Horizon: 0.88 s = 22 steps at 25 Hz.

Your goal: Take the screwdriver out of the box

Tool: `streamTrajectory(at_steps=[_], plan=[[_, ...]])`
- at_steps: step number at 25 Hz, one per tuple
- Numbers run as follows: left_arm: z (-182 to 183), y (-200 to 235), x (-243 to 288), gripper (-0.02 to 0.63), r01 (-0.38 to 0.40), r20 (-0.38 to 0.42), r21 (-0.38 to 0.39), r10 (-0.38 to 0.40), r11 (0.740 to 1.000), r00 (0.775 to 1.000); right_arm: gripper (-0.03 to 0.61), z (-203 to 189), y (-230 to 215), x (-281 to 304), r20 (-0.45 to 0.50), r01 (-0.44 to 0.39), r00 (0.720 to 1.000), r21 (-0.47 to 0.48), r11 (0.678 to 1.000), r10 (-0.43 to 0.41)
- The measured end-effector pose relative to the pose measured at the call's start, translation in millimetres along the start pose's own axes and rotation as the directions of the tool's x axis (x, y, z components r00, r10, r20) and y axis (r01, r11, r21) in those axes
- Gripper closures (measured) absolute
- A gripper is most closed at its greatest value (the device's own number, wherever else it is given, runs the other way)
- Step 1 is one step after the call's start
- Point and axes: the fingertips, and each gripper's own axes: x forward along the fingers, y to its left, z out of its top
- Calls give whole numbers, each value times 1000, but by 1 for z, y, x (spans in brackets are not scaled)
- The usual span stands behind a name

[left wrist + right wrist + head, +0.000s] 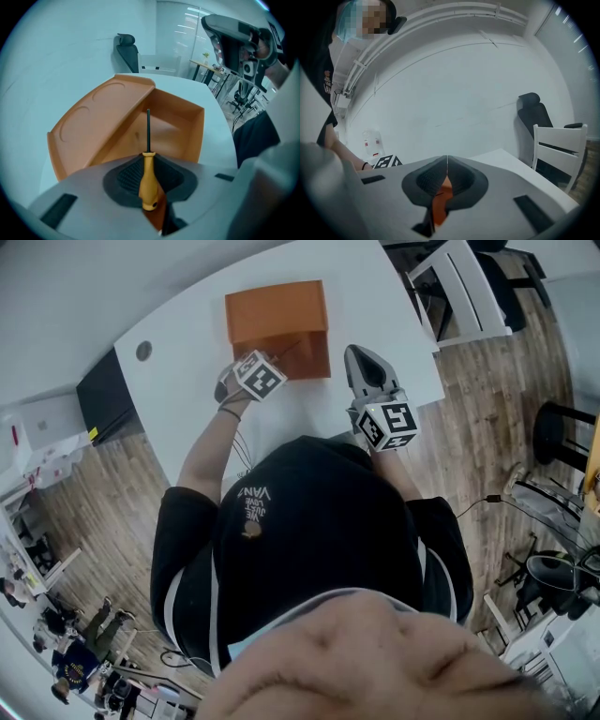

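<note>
The white table fills the space in front of you, and your black shirt takes up the lower part of the head view. The shirt carries a few short lines of orange lettering, upside down from this angle. Only "VAN" can be made out, and the rest is too small to read.

The orange box sits open on the table with its lid laid back to the left. Two shallow round shapes are pressed into the lid's inner face, and no label or print shows on the box.

Your left gripper points steeply down at the near edge of the box, its jaws clamped on the screwdriver. The pads grip the yellow handle, and the black shaft reaches forward over the open compartment. You cannot tell whether the tip touches the box floor.

Your right gripper is held level beside the box, aimed at the wall, with its jaws pressed together and nothing between them.

Each marker cube shows black-and-white square codes and no words.
</note>
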Motion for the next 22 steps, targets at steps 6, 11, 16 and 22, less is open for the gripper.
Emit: streamTrajectory(at_steps=[6,11,16,22], plan=[[5,4,-18,537,-37,75,-26,39,999,996,566,0,7,0,2,-11,1000,0,1000,11],[18,5,-42,537,-72,173,-78,84,994,981,566,0,15,0,-1,-33,999,-3,999,33],[22,6,-60,537,-92,243,-128,121,988,963,566,0,24,0,-5,-50,999,-10,999,50],[26,7,-78,537,-113,319,-189,170,975,933,566,1,30,-4,-5,-58,998,-20,998,58]])
